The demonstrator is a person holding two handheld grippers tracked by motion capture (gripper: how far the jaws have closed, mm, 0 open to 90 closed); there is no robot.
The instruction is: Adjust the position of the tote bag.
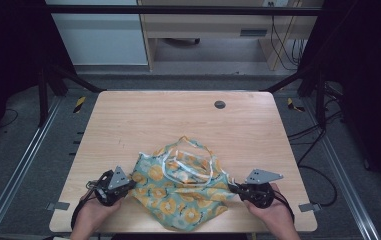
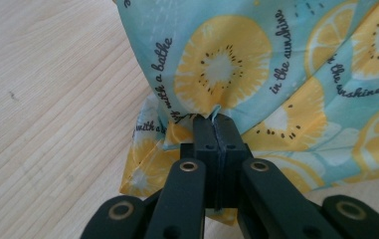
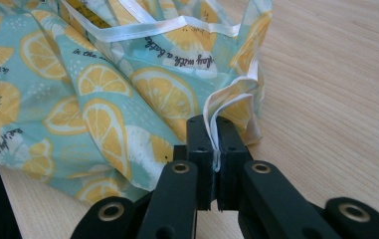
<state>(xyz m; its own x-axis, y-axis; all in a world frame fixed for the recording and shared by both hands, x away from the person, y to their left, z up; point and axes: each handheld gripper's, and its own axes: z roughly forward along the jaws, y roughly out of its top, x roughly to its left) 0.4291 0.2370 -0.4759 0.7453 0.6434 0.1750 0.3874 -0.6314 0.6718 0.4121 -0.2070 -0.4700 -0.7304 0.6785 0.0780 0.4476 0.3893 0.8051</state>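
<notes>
At the near edge of the wooden table (image 1: pixel 128 115), I hold a teal cloth printed with lemon slices (image 1: pixel 180 192) by two opposite edges: my left gripper (image 1: pixel 131 184) is clamped tight on a pinch of fabric at its left side, my right gripper (image 1: pixel 232 187) clamped on a white-trimmed folded corner at its right. The cloth, possibly an apron given its white ties (image 1: pixel 190 162), lies rumpled between my hands. To spread it well, I judge both grips must hold firm while the hands draw evenly apart, keeping the fabric low so the ties do not snag.
</notes>
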